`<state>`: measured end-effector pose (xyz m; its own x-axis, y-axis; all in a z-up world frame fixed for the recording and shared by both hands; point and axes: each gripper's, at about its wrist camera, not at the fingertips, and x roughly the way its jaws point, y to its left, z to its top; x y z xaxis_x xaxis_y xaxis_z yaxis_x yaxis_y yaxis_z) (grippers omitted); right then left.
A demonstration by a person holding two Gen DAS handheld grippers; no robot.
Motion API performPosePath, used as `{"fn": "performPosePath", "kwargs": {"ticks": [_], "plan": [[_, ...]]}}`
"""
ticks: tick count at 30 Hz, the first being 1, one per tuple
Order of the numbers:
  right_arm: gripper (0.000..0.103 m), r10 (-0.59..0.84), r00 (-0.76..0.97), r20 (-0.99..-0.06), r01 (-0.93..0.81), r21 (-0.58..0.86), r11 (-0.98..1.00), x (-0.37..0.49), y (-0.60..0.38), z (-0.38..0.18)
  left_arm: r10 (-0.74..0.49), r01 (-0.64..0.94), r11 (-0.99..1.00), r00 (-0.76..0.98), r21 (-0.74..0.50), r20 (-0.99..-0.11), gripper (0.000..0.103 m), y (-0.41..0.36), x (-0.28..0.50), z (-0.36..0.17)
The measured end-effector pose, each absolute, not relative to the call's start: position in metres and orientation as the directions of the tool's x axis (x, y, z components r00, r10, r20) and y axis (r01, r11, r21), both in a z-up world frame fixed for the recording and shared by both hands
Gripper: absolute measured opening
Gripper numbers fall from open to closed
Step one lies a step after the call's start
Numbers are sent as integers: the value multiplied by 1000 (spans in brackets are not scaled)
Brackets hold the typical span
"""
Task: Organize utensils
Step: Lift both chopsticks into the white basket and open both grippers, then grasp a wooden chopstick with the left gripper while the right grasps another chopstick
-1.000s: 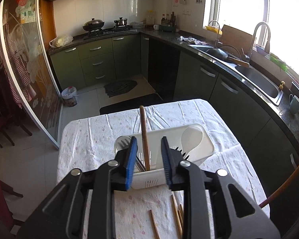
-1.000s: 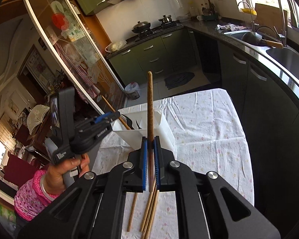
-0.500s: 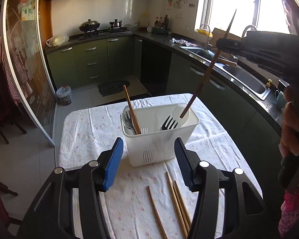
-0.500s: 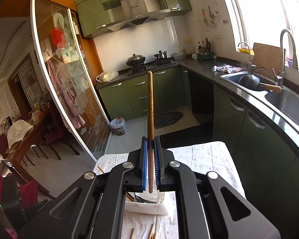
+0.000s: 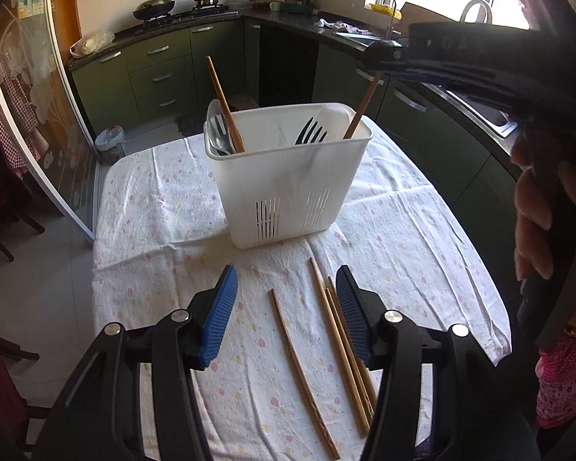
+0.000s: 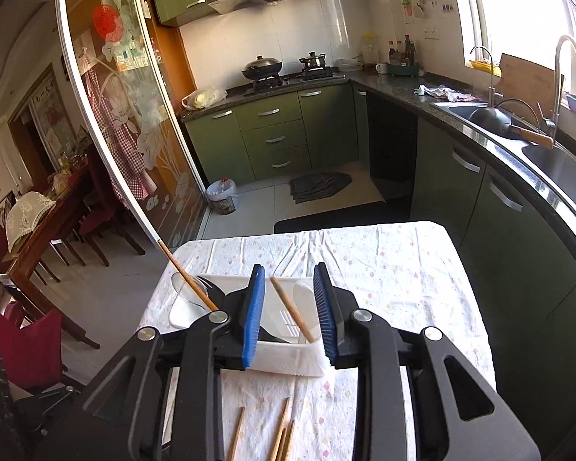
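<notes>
Over the tablecloth [image 5: 165, 199], the left gripper [image 5: 284, 311] hangs wide open above loose chopsticks [image 5: 326, 330]; I'd straddle just one. From the right wrist, the right gripper [image 6: 290, 315] is wide, its chopstick [image 6: 292, 309] leaning free in the white caddy [image 6: 288, 361].

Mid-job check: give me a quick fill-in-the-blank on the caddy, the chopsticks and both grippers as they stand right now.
1. The white plastic utensil caddy stands on the floral ____.
2. The right gripper is ____, with a brown wooden chopstick leaning in the caddy between its fingers.
3. The loose wooden chopsticks lie ____ the caddy, on the table.
4. The left gripper holds ____.

Missing words: tablecloth; open; outside; nothing
</notes>
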<state>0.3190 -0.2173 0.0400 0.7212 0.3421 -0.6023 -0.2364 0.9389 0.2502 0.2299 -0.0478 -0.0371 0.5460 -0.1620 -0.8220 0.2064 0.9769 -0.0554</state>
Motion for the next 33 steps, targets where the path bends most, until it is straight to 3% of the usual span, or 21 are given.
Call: {"fn": "performPosePath", "kwargs": {"ticks": [6, 8, 10, 16, 23, 28, 31, 33], "plan": [[31, 393, 688, -610, -279, 278, 919, 260, -245, 32, -89, 148, 988, 368, -36, -926, 51, -52, 235, -90], [31, 405, 663, -630, -291, 282, 914, 244, -250, 23, -70, 122, 992, 296, -35, -952, 41, -52, 238, -111], [31, 414, 639, -648, -297, 288, 910, 231, -256, 13, -62, 89, 995, 241, -42, -968, 40, -52, 242, -127], [31, 430, 584, -688, -292, 316, 903, 209, -269, -9, -22, 31, 999, 180, -17, -984, 38, -55, 256, -156], [31, 433, 552, -712, -282, 330, 901, 202, -277, -20, -13, 1, 1000, 155, -13, -988, 21, -55, 269, -170], [31, 442, 533, -722, -278, 344, 897, 203, -279, -21, -3, 1, 1000, 147, -3, -989, 20, -59, 278, -170], [32, 430, 523, -736, -276, 331, 902, 205, -275, -22, -6, 19, 1000, 144, -4, -990, 8, -65, 280, -168], [36, 423, 493, -760, -284, 319, 904, 208, -267, -29, 1, 30, 1000, 149, 5, -989, 6, -74, 280, -167]]}}
